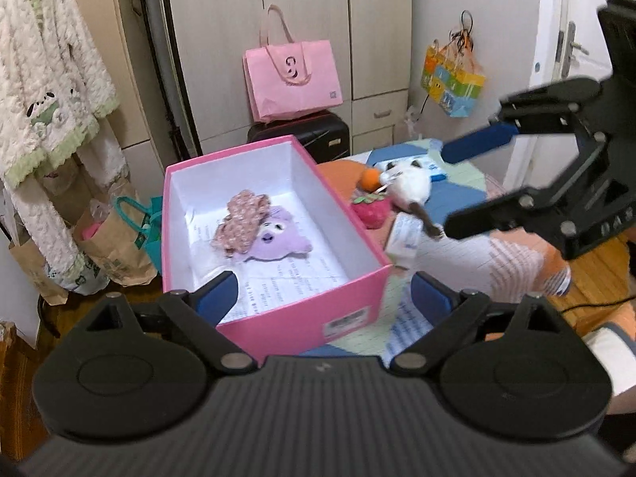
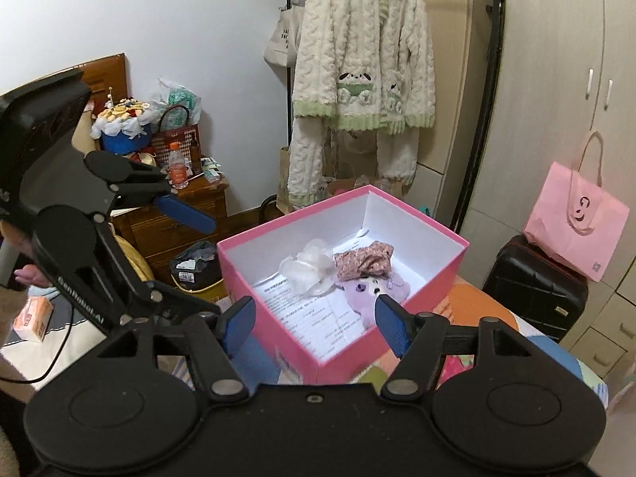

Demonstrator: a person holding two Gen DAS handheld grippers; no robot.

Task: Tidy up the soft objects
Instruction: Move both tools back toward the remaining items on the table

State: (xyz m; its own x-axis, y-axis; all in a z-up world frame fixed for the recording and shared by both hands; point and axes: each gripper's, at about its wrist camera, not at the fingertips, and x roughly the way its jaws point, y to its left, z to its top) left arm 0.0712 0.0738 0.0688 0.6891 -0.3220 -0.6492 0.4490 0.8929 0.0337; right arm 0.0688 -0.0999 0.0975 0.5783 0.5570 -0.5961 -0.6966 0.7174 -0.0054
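A: Where do the soft things stand?

B: Several already lie in the pink box (image 2: pixel 342 278), mid-frame in the right wrist view: a purple plush (image 2: pixel 375 290), a floral fabric piece (image 2: pixel 363 264) draped partly over it, and a white gauzy piece (image 2: pixel 308 268) beside them, all on a printed sheet lining the bottom. I'd guess the box is the collecting place, which is why they are bunched together there.

A: And what's left out?

B: In the left wrist view, right of the box, a white plush (image 1: pixel 409 189) lies on the patchwork bed cover (image 1: pixel 457 198), with an orange ball (image 1: pixel 371 179) and a pink-red soft thing (image 1: pixel 371 212) near it. Those look like the remaining work.

A: The tools?

B: The left tool (image 1: pixel 324 294) stands wide at lower centre, nothing between its blue pads, straddling the box's near corner in the picture. The right tool (image 2: pixel 314 328) is also spread, empty, with the box beyond it. Both hang above the box, apart from anything; free to reach for the next piece, I judge.
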